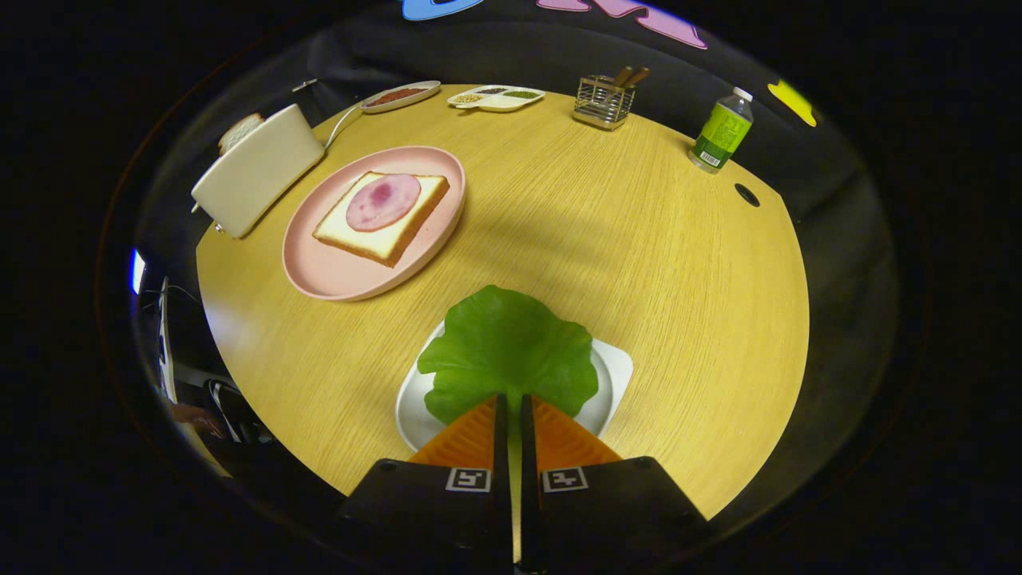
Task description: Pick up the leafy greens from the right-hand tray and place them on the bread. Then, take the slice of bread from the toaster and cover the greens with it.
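Gripper point(511, 403) fingers are sitting nearly together, pinching the near stem edge of the leafy greens point(511, 351) lying over the white tray point(615, 375); leaf is looking light, thin and floppy, so holding at the stem seems best, plate-side bread point(382, 220) well beyond.

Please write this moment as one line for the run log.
gripper: shut on leafy green | green: over white tray | bread: on pink plate, uncovered

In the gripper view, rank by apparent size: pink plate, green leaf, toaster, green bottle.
1. pink plate
2. green leaf, nearest the camera, gripper shut on it
3. toaster
4. green bottle, farthest away
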### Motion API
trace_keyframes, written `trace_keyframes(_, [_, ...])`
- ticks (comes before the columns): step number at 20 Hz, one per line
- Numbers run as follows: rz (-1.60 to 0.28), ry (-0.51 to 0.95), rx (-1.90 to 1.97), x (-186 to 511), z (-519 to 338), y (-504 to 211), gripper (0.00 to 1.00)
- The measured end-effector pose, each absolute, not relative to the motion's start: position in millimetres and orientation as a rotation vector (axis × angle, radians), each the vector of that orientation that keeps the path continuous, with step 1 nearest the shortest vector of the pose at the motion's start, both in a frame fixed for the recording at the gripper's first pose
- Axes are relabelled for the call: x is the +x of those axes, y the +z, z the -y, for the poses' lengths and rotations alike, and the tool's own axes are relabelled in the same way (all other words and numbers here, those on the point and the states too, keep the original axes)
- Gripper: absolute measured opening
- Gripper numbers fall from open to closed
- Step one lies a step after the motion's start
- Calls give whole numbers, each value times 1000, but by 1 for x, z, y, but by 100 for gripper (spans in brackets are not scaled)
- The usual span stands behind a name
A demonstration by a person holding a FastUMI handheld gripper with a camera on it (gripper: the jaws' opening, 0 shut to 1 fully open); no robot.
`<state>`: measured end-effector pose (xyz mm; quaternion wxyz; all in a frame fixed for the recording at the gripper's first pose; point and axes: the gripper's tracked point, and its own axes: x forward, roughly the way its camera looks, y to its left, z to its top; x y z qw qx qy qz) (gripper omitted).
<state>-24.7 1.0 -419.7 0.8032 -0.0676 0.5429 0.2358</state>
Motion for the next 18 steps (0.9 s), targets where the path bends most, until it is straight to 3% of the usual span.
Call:
trace_keyframes(8, [-1077, 505, -112, -21, -24, -346, 9])
trace_keyframes(18, [-973, 590, -113, 25, -130, -284, 9])
